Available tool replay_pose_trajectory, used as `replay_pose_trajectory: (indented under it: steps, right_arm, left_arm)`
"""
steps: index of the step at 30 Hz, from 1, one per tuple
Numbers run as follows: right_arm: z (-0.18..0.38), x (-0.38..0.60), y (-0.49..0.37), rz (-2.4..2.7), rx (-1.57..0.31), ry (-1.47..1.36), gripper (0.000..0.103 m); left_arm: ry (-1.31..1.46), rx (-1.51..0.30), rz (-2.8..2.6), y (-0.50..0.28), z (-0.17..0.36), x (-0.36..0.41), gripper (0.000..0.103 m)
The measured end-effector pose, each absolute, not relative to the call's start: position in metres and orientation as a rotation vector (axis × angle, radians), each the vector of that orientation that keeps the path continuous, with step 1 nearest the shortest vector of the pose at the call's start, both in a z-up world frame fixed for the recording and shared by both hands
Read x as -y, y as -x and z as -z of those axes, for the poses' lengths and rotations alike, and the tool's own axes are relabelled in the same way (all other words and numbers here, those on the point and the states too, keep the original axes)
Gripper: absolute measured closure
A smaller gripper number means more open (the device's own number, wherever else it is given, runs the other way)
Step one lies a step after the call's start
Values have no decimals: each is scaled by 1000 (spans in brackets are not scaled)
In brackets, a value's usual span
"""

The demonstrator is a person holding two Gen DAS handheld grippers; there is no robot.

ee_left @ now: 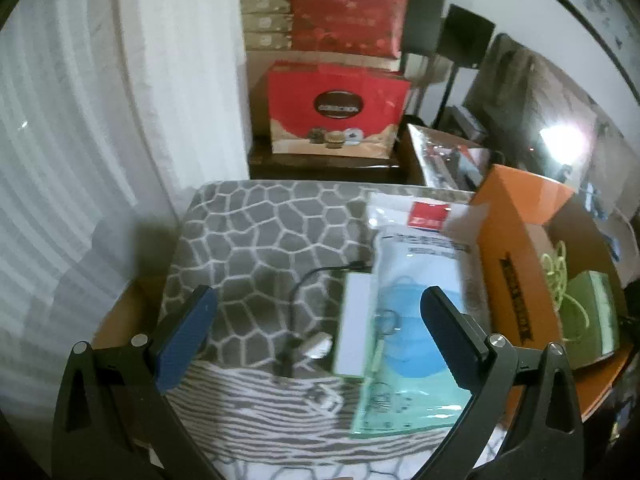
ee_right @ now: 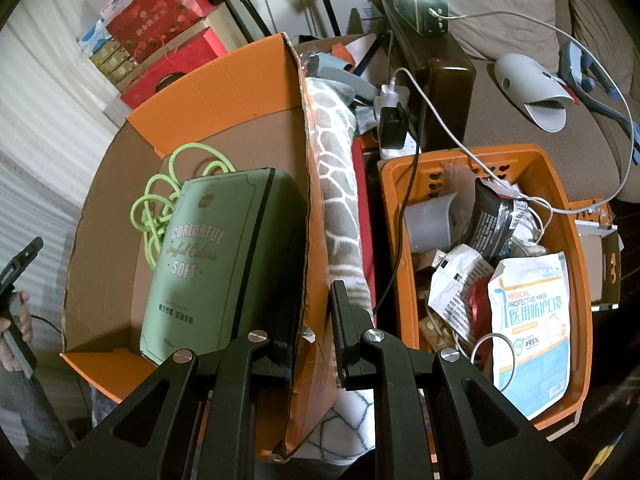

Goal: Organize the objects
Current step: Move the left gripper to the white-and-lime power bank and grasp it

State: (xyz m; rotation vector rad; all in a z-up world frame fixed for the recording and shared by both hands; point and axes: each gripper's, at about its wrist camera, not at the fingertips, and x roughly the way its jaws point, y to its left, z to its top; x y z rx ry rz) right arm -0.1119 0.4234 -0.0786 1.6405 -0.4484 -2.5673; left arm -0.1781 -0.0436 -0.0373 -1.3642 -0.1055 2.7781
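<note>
My left gripper (ee_left: 318, 312) is open and empty above a grey patterned blanket (ee_left: 256, 248). Below it lie a white power bank (ee_left: 354, 328) with a black cable (ee_left: 304, 284), and a clear pack of blue face masks (ee_left: 416, 320). My right gripper (ee_right: 316, 320) is shut on the side wall of the orange cardboard box (ee_right: 308, 240). The box holds a green tissue pack (ee_right: 216, 264) and a coiled green cord (ee_right: 160, 200). The box also shows in the left wrist view (ee_left: 520, 240) at the right.
An orange plastic basket (ee_right: 576, 280) at the right holds a mask pack (ee_right: 532, 332), wrappers and cables. Red gift boxes (ee_left: 340, 112) are stacked at the back. A sofa with a grey slipper (ee_right: 528, 88) is at the far right.
</note>
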Motion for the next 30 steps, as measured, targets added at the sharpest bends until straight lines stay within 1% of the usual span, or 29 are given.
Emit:
replay_pose_trajectory:
  steps: [9,13,17,23,27,29,30]
  right_arm:
    - [80,-424,111,2568,449,-1645,89]
    - [81,-424,111,2569,449,-1645,89]
    - [84,-425,111,2568,449,-1650,89]
    - [85,-424,112,2566,448,-1663,89]
    - [85,-423,112,2565,446,-1667,89]
    - [85,-423,112,2564,446,-1667,89]
    - [85,-423,112,2564,446,-1668,89]
  left_arm:
    - [1403,121,-2795,187,58,69,1]
    - [1426,124,-2749,192,72,66,1]
    - [1429,81,-2711,199,83,50,2]
    - [1469,57,-2657,215,97,29,13]
    - [1511,71,-2618,225,107,24,25]
    - [1528,86,-2606,228,111,24,27]
    - [1534,96,-2597,230,113,23,30]
